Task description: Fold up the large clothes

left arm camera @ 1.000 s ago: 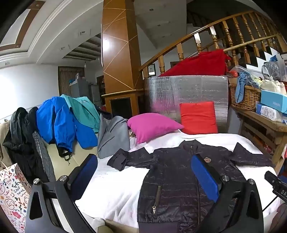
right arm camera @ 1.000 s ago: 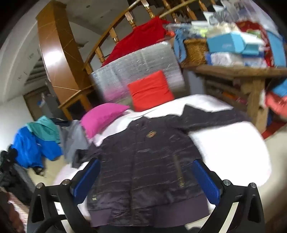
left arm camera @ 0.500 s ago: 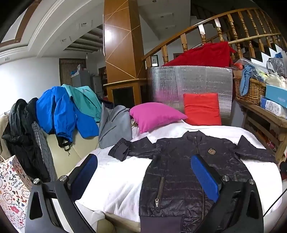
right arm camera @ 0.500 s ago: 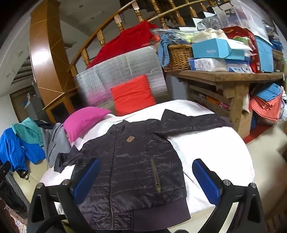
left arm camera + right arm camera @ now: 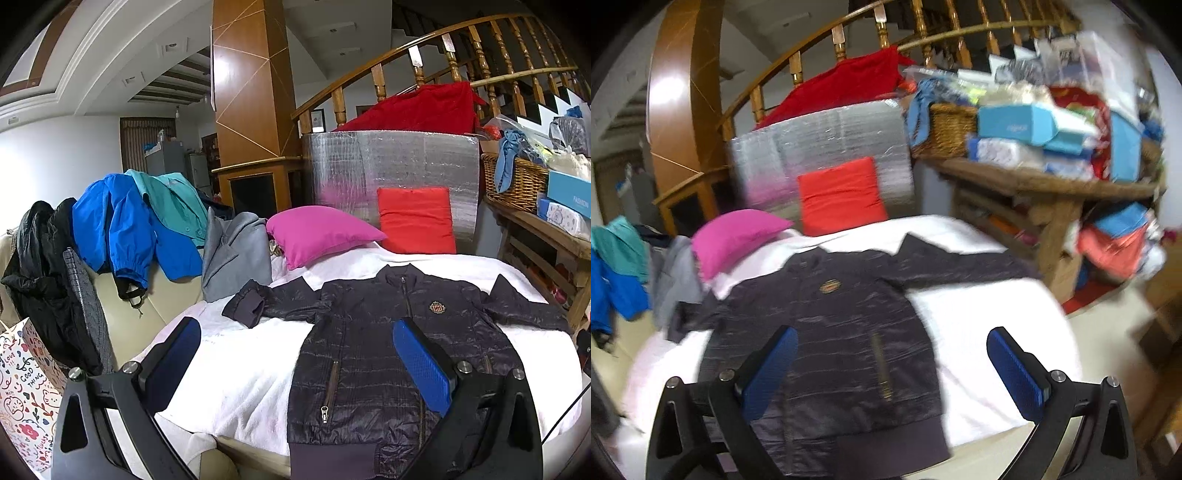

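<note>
Between the earlier frames and this one, both cameras had shifted: the left view had drawn a little nearer the jacket, and the right view, now motion-blurred, had swung so that the jacket sat more centrally under it. At far left of the left view, a black coat, a blue jacket and a teal garment hung over a pale sofa, with a grey garment beside them. The left claw hovered released, its blue pads spread wide and holding nothing. Centrally, the dark quilted jacket lay face up and zipped on the white blanket, sleeves spread to either side, hem nearest the cameras. Behind it sat a magenta pillow and a red cushion. The right claw likewise hung released above the jacket's hem, empty. At right stood a wooden bench bearing a wicker basket and blue boxes.
</note>
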`<move>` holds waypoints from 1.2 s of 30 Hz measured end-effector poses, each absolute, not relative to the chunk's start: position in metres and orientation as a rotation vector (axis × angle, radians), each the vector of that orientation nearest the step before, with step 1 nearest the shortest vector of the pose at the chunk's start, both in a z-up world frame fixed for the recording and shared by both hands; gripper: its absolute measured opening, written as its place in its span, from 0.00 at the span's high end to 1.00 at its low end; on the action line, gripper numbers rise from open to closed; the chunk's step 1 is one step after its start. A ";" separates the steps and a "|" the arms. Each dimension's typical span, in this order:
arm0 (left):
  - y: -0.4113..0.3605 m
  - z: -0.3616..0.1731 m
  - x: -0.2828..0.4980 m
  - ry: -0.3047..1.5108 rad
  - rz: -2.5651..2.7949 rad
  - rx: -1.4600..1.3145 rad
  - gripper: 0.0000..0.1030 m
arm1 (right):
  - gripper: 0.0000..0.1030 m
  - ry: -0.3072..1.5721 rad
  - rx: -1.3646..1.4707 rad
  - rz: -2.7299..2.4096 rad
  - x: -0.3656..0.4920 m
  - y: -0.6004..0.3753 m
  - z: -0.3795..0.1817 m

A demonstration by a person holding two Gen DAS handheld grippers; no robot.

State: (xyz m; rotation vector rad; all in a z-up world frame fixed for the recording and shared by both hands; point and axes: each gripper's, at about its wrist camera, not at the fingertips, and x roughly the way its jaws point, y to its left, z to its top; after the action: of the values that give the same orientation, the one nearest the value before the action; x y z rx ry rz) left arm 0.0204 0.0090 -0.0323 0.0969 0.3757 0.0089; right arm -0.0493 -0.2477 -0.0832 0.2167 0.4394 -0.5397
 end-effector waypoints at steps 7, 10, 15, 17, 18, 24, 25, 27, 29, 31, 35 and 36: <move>0.010 -0.033 0.022 0.385 -0.001 0.093 0.00 | 0.00 0.414 0.151 -0.525 -0.052 -0.238 -0.074; 0.011 -0.034 0.023 0.387 0.001 0.091 0.00 | 0.00 0.416 0.156 -0.508 -0.051 -0.235 -0.075; 0.012 -0.036 0.025 0.396 -0.003 0.093 0.00 | 0.00 0.433 0.157 -0.503 -0.048 -0.234 -0.078; 0.012 -0.037 0.025 0.400 -0.008 0.094 0.00 | 0.00 0.438 0.159 -0.497 -0.048 -0.234 -0.078; 0.012 -0.037 0.025 0.400 -0.009 0.095 0.00 | 0.00 0.437 0.158 -0.496 -0.048 -0.233 -0.078; 0.012 -0.039 0.026 0.401 -0.009 0.095 0.00 | 0.00 0.440 0.149 -0.493 -0.046 -0.232 -0.078; 0.012 -0.040 0.027 0.403 -0.008 0.096 0.00 | 0.00 0.442 0.149 -0.493 -0.046 -0.232 -0.078; 0.012 -0.040 0.028 0.408 -0.010 0.095 0.00 | 0.00 0.449 0.153 -0.492 -0.045 -0.233 -0.080; 0.012 -0.040 0.028 0.410 -0.009 0.095 0.00 | 0.00 0.456 0.159 -0.487 -0.044 -0.234 -0.080; 0.013 -0.040 0.027 0.409 -0.010 0.096 0.00 | 0.00 0.456 0.161 -0.487 -0.044 -0.234 -0.079; 0.011 -0.040 0.027 0.405 -0.009 0.095 0.00 | 0.00 0.454 0.159 -0.488 -0.045 -0.234 -0.079; 0.012 -0.040 0.027 0.407 -0.009 0.094 0.00 | 0.00 0.455 0.162 -0.486 -0.045 -0.234 -0.079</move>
State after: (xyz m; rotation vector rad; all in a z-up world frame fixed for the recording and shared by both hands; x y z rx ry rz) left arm 0.0273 0.0116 -0.0396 0.0937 0.4067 -0.0095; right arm -0.0452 -0.2342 -0.0789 0.1621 0.4550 -0.4860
